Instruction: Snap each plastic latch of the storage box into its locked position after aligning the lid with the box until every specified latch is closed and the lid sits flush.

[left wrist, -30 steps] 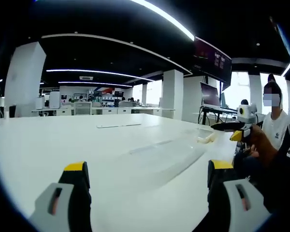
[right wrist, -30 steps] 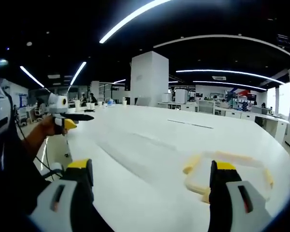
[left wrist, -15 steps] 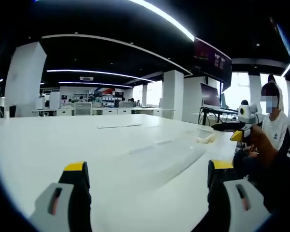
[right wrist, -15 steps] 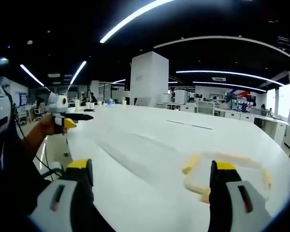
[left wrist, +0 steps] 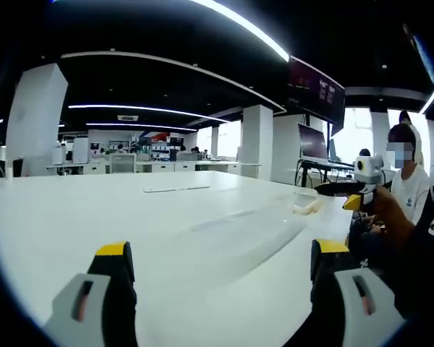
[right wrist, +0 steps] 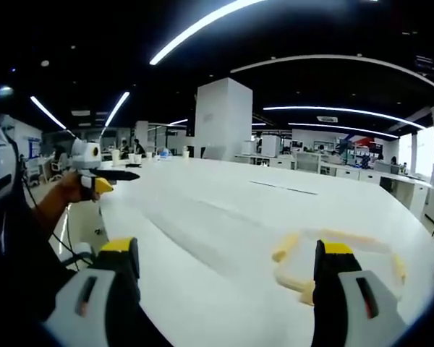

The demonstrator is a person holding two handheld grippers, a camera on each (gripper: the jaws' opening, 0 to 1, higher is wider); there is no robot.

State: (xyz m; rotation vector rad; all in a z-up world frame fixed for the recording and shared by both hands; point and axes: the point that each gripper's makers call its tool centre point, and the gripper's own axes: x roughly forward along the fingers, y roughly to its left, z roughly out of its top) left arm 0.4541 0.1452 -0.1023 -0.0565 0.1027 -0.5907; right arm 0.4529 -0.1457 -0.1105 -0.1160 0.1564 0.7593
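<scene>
A clear storage box (right wrist: 288, 246) with pale yellow latches lies low on the white table (right wrist: 217, 217), just beyond my right gripper's right jaw. My right gripper (right wrist: 226, 249) is open, its yellow-tipped jaws wide apart with nothing between them. In the left gripper view the same box (left wrist: 307, 206) is small and far off to the right on the table (left wrist: 130, 217). My left gripper (left wrist: 220, 253) is open too and holds nothing. Each gripper appears in the other's view, held in a hand: the right gripper (left wrist: 351, 189), and the left gripper (right wrist: 101, 176).
A thin flat strip (left wrist: 177, 188) lies farther back on the table. A seated person in a white shirt (left wrist: 412, 191) and a monitor on a stand (left wrist: 312, 142) are beyond the table's right edge. Desks and white pillars fill the room behind.
</scene>
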